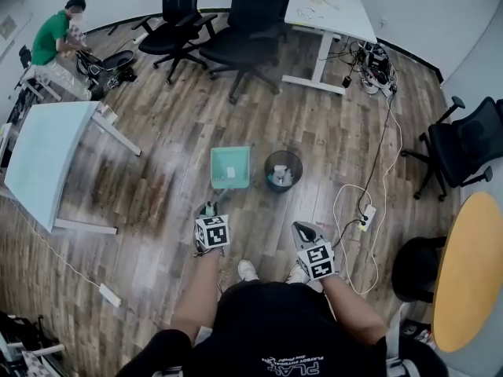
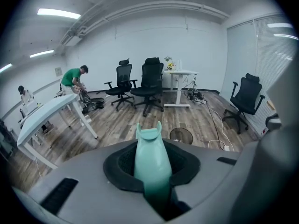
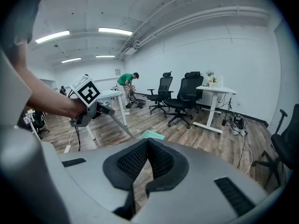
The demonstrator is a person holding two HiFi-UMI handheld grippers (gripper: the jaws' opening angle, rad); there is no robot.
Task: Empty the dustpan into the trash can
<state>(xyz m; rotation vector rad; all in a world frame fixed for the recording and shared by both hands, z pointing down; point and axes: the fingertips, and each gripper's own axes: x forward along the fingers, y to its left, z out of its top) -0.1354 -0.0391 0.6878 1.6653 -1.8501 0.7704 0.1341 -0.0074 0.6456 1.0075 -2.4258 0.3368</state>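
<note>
White print is showing on the person's black shirt (image 1: 302, 362). Its larger letters are appearing to read "PLA"; the smaller line beside them is staying too blurred to read.

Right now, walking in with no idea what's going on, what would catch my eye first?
The mint-green dustpan stands out against the wooden floor. The left tool grips it by the handle, and in the head view it sits just left of a small dark trash can. The right tool hangs shut and empty nearer the person, and black office chairs stand further off by a white desk.
</note>
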